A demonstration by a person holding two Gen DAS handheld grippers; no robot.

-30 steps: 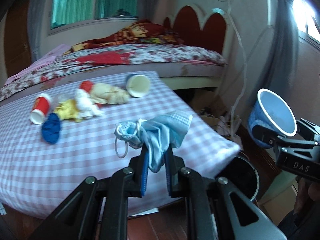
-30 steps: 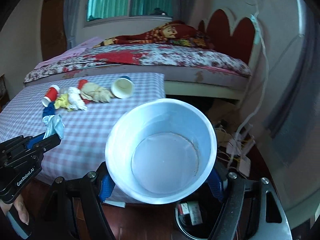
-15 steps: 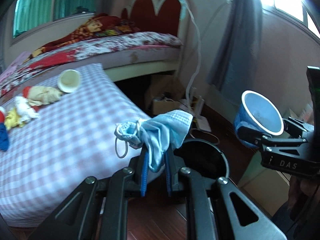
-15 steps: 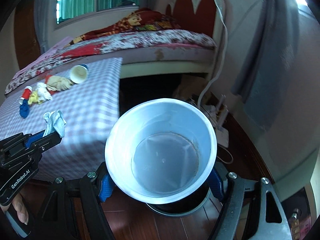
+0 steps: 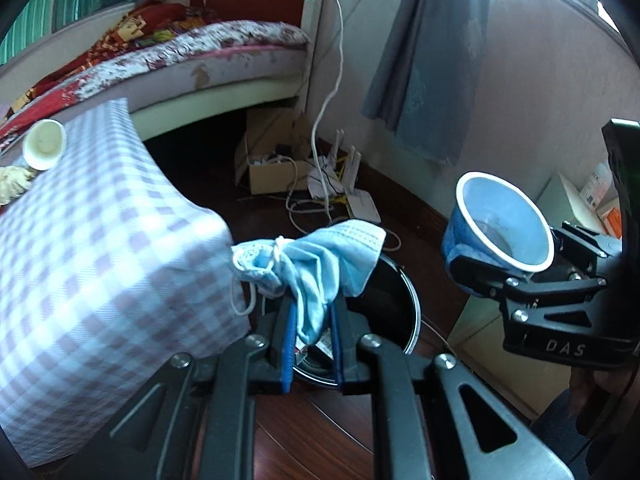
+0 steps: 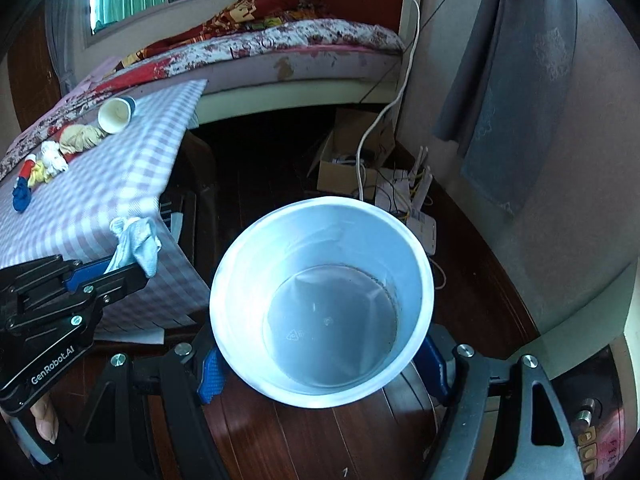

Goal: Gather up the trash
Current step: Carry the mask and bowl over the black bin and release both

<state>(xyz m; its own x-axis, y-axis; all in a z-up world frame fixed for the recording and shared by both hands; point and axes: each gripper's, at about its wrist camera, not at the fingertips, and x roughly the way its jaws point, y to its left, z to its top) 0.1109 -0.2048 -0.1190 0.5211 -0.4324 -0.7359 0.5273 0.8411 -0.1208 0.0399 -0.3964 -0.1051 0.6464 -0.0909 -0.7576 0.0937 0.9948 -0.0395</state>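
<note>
**Both grippers loaded**

The left gripper [image 5: 312, 320] is clamped on a crumpled blue face mask [image 5: 316, 264], fingers nearly together. The right gripper [image 6: 324, 364] grips a white paper cup [image 6: 320, 300], jaws spread around its base.

Your left wrist camera looks forward and down along its fingers, close over the black bin [image 5: 396, 300], with the right gripper [image 5: 492, 276] at its right edge. Your right wrist camera faces likewise from further right; both share the checked table [image 6: 132, 184], bed [image 6: 304, 40] and floor.
</note>
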